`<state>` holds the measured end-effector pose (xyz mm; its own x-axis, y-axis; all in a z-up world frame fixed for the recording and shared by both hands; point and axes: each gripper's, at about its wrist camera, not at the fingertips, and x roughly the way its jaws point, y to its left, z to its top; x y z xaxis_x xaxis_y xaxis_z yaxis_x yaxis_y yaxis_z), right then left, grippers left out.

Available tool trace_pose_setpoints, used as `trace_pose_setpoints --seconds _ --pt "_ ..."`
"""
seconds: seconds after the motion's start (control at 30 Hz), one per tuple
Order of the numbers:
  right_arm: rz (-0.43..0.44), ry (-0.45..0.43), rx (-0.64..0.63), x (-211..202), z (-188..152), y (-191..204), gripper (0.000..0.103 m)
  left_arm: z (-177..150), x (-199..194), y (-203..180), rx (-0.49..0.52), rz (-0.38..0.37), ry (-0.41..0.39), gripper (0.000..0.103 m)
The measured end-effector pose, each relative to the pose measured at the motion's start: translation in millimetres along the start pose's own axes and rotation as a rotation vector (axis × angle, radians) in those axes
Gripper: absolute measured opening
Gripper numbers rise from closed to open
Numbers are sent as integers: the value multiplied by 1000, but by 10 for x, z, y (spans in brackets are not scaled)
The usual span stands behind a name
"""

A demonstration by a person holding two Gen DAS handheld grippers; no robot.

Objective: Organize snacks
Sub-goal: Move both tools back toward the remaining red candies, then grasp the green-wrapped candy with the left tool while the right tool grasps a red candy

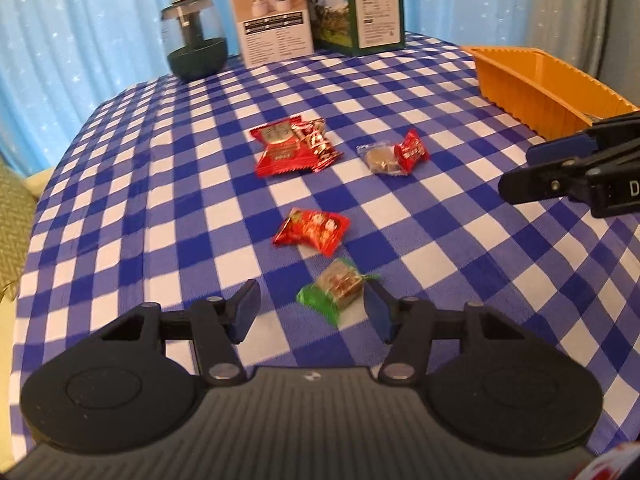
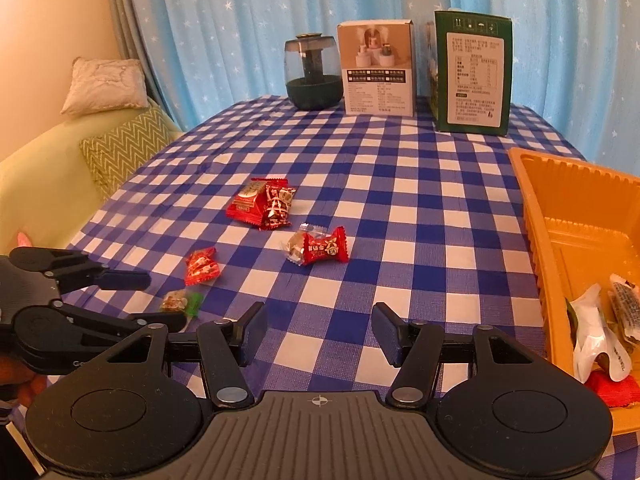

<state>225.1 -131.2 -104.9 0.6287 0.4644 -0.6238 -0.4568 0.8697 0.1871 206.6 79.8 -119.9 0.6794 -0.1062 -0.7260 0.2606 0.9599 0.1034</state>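
A green-wrapped snack [image 1: 336, 290] lies on the blue checked tablecloth between the fingers of my left gripper [image 1: 312, 304], near the right finger. The jaws stand open around it and the left pad is clear of it. Beyond it lie a red packet [image 1: 312, 232], a pile of red packets [image 1: 294, 146], and a clear-wrapped brown sweet beside a red candy [image 1: 394, 156]. My right gripper [image 2: 320, 320] hovers open over bare cloth with nothing between its fingers. The right wrist view shows the left gripper [image 2: 156, 300] by the green snack [image 2: 182, 302]. An orange tray [image 2: 536, 216] at the right holds wrapped snacks [image 2: 600, 328].
At the table's far edge stand a dark glass jar [image 2: 314, 74], a white box [image 2: 376, 68] and a green box [image 2: 474, 76]. A sofa with cushions [image 2: 120, 148] sits off the table's left side. Blue curtains hang behind.
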Motion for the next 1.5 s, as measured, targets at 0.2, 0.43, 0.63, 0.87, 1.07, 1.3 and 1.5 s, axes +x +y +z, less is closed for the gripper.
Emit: trace_pose_setpoints --seconds 0.2,0.43,0.63,0.87,1.07,1.3,1.5 --pt "4 -11 -4 17 41 49 58 57 58 6 17 -60 -12 36" --pt "7 -11 -7 62 76 102 58 63 39 -13 -6 -91 6 19" --pt "29 -8 -20 118 94 176 58 -17 -64 78 -49 -17 20 19" --pt "82 -2 -63 304 123 362 58 -68 -161 445 -210 87 5 19" --pt "129 -1 -113 530 174 593 58 -104 -166 640 -324 138 -4 19" --pt "155 11 -165 862 240 803 58 -129 -177 718 -371 151 -16 19" --pt "150 24 -217 1106 242 902 48 -131 -173 712 -375 142 -20 19"
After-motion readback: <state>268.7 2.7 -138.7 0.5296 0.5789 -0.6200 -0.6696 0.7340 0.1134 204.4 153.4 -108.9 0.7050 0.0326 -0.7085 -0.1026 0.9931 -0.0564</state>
